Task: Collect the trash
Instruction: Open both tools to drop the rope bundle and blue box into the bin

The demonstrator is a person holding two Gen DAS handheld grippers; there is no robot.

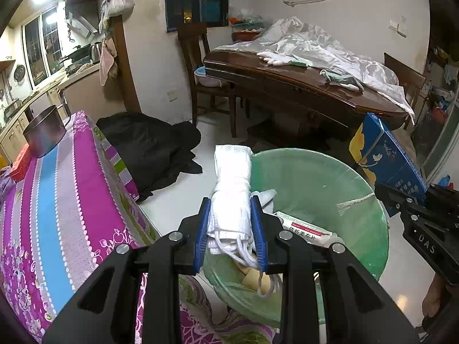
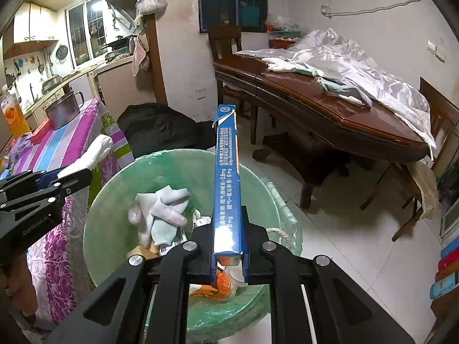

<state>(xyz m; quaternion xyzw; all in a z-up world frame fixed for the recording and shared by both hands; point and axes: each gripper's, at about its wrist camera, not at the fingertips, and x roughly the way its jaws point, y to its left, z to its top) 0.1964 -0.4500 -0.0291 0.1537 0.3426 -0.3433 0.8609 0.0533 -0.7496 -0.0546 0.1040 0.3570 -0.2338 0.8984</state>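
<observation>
The rolled white cloth [image 1: 231, 197], soft, light and limp with loose cords trailing, sits squeezed mid-roll between the blue pads of the left hand-held gripper [image 1: 231, 223], just above the bin. The flat blue carton [image 2: 227, 183], stiff, light and smooth, is pinched narrowly by its lower end in the right hand-held gripper [image 2: 229, 246]. Below both gapes the green-lined bin [image 2: 109, 200], holding gloves and wrappers.

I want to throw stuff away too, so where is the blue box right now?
The blue box is pinched in the right gripper, held over the green-lined trash bin, right beside the white rolled cloth in the left gripper.
</observation>
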